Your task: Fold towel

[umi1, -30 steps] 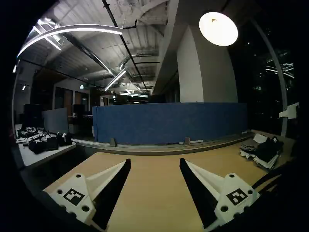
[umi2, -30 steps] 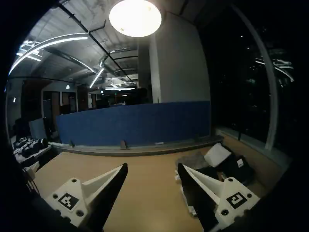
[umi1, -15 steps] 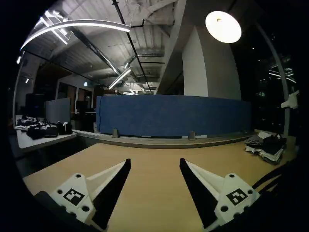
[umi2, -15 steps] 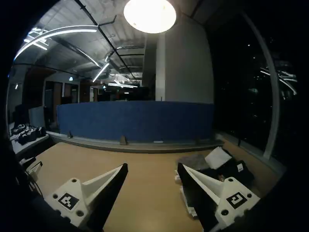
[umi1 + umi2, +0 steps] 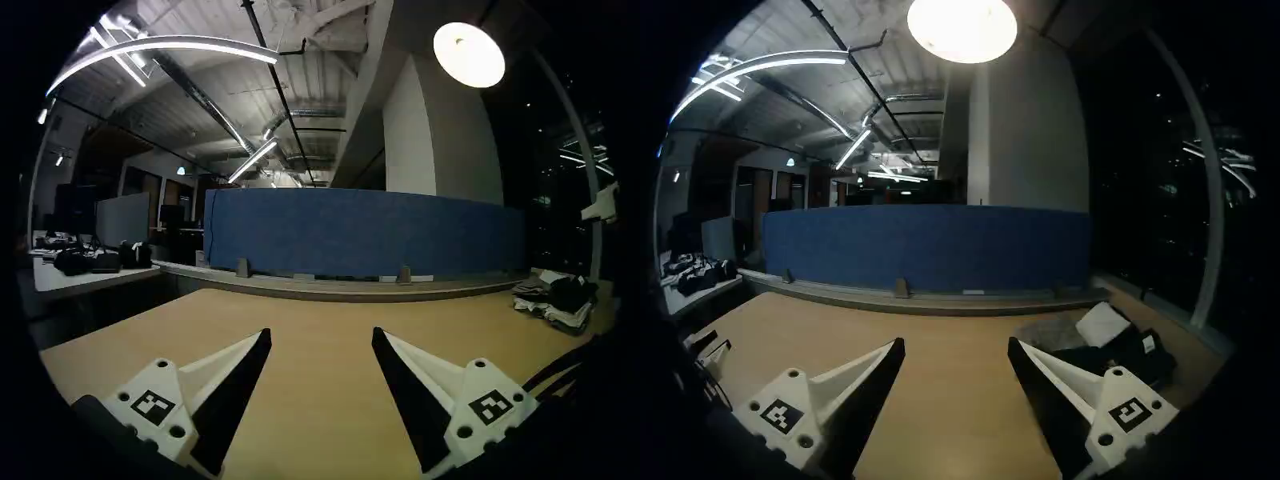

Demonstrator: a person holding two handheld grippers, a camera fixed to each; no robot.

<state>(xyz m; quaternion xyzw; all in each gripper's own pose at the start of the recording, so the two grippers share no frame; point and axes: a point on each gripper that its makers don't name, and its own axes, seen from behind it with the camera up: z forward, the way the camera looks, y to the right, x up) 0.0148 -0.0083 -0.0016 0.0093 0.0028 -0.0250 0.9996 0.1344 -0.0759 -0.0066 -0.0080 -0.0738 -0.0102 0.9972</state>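
Observation:
A pile of folded towels (image 5: 560, 300), grey, white and black, lies at the far right of the wooden table (image 5: 320, 336) in the left gripper view. The same pile of towels (image 5: 1112, 344) sits just beyond the right finger in the right gripper view. My left gripper (image 5: 320, 336) hovers low over the bare table, open, with nothing between its fingers. My right gripper (image 5: 956, 346) is open too and holds nothing; its right fingertip partly hides the pile's near edge.
A blue divider panel (image 5: 360, 236) runs along the table's far edge (image 5: 920, 296). A side desk (image 5: 80, 276) with dark gear stands at the left. Dark windows (image 5: 1160, 200) line the right. A round lamp (image 5: 962, 28) hangs overhead.
Both views have tilted and dropped a little: the divider and lamp now sit higher in frame. The towel pile has shifted slightly right. Both grippers stay open.

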